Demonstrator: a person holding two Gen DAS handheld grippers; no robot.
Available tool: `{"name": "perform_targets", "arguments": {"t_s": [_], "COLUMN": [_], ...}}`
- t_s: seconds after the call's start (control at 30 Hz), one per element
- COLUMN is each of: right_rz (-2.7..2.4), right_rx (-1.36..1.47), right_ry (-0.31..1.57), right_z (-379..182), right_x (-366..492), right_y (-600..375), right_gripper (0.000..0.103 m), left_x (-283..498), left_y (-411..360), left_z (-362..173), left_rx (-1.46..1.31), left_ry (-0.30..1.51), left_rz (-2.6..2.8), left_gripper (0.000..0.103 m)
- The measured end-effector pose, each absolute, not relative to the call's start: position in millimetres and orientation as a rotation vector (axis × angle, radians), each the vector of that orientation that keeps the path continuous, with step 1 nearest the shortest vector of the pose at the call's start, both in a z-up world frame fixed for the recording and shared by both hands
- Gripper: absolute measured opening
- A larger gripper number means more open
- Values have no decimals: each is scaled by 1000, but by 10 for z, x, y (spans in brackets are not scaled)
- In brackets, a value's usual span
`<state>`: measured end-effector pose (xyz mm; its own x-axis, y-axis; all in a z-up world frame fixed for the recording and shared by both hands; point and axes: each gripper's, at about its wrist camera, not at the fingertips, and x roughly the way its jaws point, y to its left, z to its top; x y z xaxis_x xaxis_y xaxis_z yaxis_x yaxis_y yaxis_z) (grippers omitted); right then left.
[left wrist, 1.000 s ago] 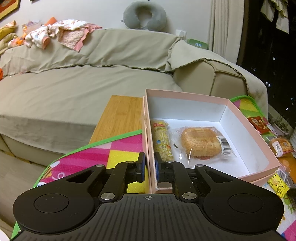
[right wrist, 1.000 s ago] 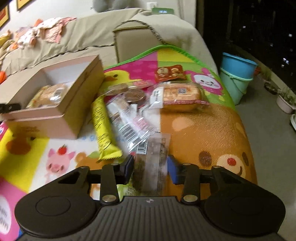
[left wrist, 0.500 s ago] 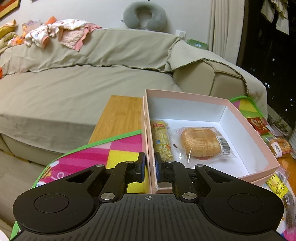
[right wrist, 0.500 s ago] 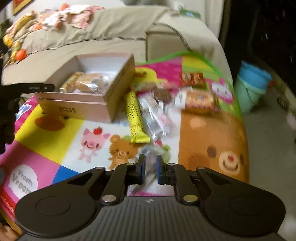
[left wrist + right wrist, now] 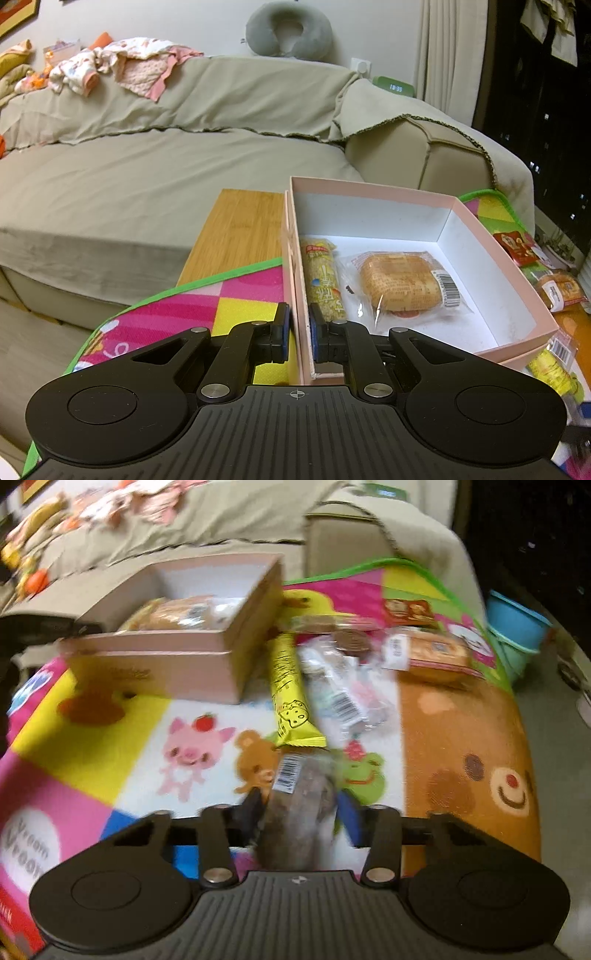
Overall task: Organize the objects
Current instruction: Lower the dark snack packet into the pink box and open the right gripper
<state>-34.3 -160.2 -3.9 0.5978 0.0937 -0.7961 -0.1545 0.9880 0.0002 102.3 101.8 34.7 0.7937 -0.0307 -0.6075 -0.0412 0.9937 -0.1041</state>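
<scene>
- The left gripper (image 5: 297, 338), black with blue pads, is clamped on the near left wall of the open pink cardboard box (image 5: 491, 251), one pad outside and one inside.
- The box sits on a bright cartoon-printed play mat (image 5: 122, 738) spread over a wooden table (image 5: 236, 229), with a sofa under a beige throw (image 5: 147, 166) beyond it.
- Inside the box, along the left wall, lies a long yellow snack bar in printed wrapping (image 5: 323, 278); just right of it is a golden bun sealed in clear plastic with a barcode label (image 5: 400, 284).
- The right gripper (image 5: 301, 814) has a dark brown snack in a clear wrapper with a barcode sticker (image 5: 299, 797) between its pads; its jaws have just been opening, and through the blur I cannot tell whether they press it.
- Just beyond that snack, right of the box, lies a yellow cheese-printed snack bar (image 5: 290, 690).
- Next to that bar is a heap of clear-wrapped packets (image 5: 343, 694), and farther right a wrapped orange bun (image 5: 428, 655).
- A small red packet (image 5: 408, 611) lies at the far edge of the mat.
- Two stacked blue and green plastic buckets (image 5: 517, 635) stand on the floor to the far right.
</scene>
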Motion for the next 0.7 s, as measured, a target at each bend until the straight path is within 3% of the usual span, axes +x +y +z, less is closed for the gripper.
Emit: {"name": "perform_targets", "arguments": {"t_s": [0.2,0.5,0.7], "right_rz": [258,357,367], "right_rx": [-46,-18,-4], "right_ry": [947,647,589], "right_z": [235,1503,1740], "right_x": [-433,-111,407], "right_y": [-1582,-1425,-1127], "right_gripper": [37,37,37], "left_x": [1020,1023,1023], "left_y": [1017,1026,1028], "left_z": [339,323,322], "left_rx": [-112,-110,-109], "left_ry": [654,655,655], "left_rz": [3,0,0], "left_gripper": [12,13,13]}}
